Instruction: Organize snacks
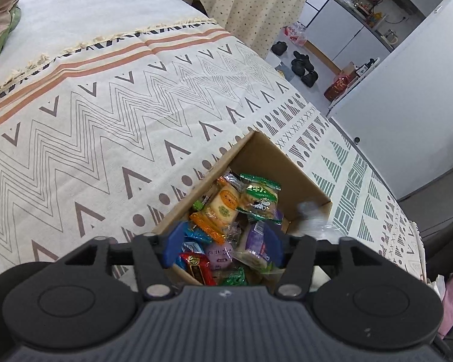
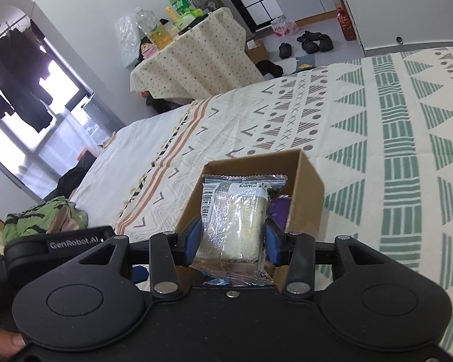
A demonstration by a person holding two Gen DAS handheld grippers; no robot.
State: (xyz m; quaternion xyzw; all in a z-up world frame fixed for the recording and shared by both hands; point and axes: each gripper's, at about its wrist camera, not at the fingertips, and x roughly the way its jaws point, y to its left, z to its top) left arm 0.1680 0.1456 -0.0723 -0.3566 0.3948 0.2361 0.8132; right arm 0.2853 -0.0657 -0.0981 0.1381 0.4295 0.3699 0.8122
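We see a bed (image 1: pixel 111 114) covered by a patterned blanket (image 2: pixel 392 138) of zigzags and green triangles, and on it sits an open cardboard box (image 1: pixel 271 157) well filled with wrapped snacks (image 1: pixel 226 205): green, orange, purple and red packets lie heaped together inside. Beyond the bed stands a small worktop under a dotted cloth (image 2: pixel 190 63), with bottles on it, and dark shoes (image 2: pixel 314 42) lie on the floor farther off. Our left gripper (image 1: pixel 222 246) hangs just over the near end of the box, its jaws spread wide with nothing between them. Our right gripper (image 2: pixel 231 241) hovers over the same box, its jaws closed narrowly on a clear-wrapped rice cracker packet (image 2: pixel 235 223), held upright above the other snacks.
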